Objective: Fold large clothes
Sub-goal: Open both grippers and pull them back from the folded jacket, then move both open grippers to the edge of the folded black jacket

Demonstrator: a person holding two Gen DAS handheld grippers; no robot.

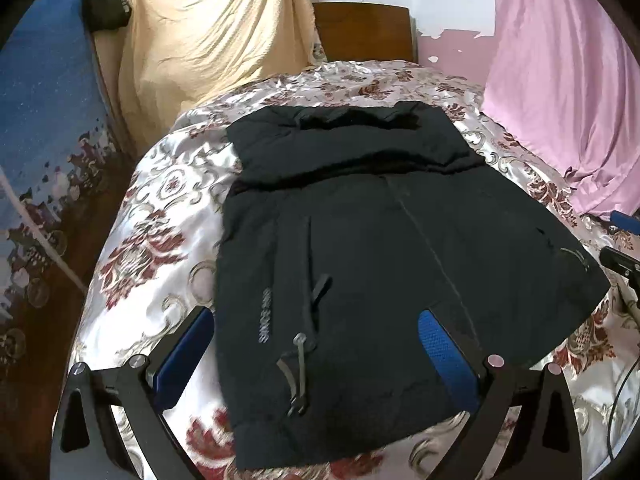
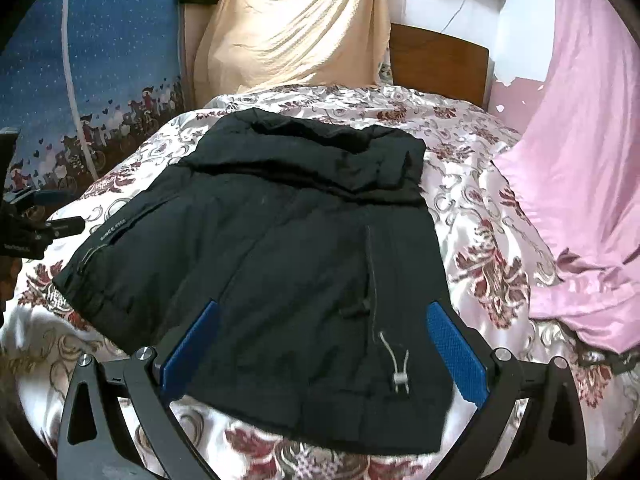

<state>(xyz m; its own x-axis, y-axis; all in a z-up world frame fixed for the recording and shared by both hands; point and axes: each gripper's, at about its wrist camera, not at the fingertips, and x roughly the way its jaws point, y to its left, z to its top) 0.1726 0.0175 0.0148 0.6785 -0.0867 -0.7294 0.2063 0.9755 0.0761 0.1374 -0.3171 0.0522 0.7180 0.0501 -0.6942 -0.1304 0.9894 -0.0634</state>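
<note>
A black jacket (image 1: 380,240) lies flat on the floral bedspread (image 1: 152,248), sleeves folded in, hood end at the far side. It also shows in the right wrist view (image 2: 288,248). My left gripper (image 1: 316,344) is open and empty, above the jacket's near left hem, its blue pads (image 1: 184,356) spread wide. My right gripper (image 2: 320,340) is open and empty, above the jacket's near right hem by a drawcord toggle (image 2: 398,378). The right gripper shows at the far right edge of the left wrist view (image 1: 622,260).
A wooden headboard (image 1: 364,32) stands at the far end. A beige cloth (image 1: 208,32) hangs at the back left, a pink cloth (image 1: 560,92) drapes along the right, and a blue patterned cloth (image 1: 48,120) hangs on the left. A black bag (image 1: 106,8) hangs up high.
</note>
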